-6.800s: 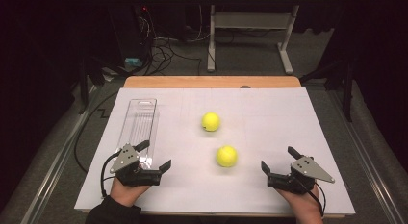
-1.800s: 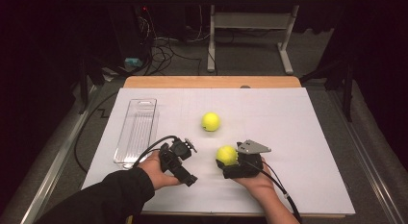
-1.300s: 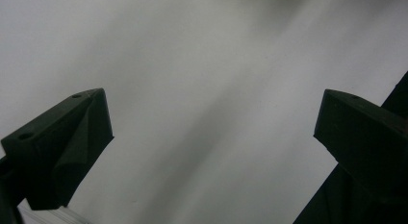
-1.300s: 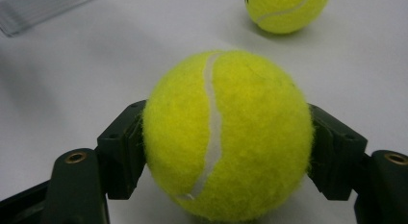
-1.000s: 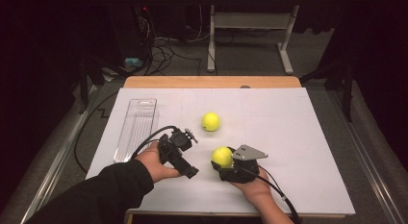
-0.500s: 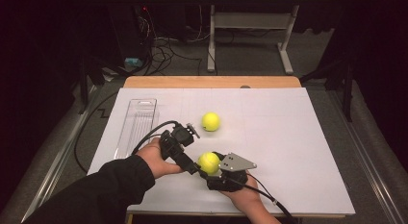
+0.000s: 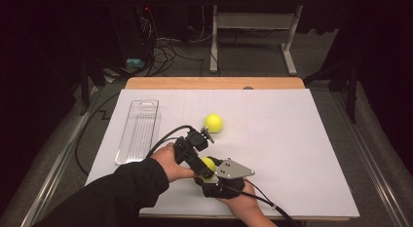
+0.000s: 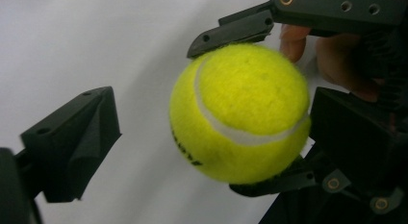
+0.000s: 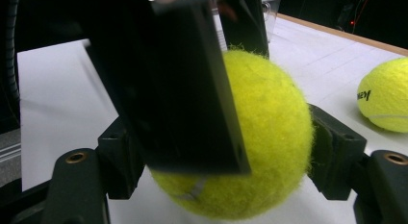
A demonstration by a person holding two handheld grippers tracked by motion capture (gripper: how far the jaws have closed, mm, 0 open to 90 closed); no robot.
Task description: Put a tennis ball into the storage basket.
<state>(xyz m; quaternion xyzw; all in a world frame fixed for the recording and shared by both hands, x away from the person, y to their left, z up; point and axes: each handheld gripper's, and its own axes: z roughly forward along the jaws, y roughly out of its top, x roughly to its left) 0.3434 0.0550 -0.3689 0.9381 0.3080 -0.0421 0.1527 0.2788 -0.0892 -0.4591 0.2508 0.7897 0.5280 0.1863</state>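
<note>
Near the table's front, a yellow tennis ball (image 7: 210,164) is held just above the white sheet, with my right gripper (image 7: 211,172) shut on it. In the right gripper view the ball (image 9: 274,137) sits squeezed between both jaws. My left gripper (image 7: 200,160) stands open around the same ball (image 8: 240,113). Its one jaw is close against the ball and the other is well apart from it. A second tennis ball (image 7: 214,123) lies farther back on the sheet, also visible as the second ball (image 9: 385,94) in the right gripper view.
A clear plastic tray (image 7: 138,131) lies along the left side of the white sheet (image 7: 292,139). The wooden table edge (image 7: 214,83) runs along the back. Cables trail from both grippers across the front of the table.
The right gripper has carried its ball leftward to the left gripper. The left gripper has turned toward it, and its open jaws now straddle the ball.
</note>
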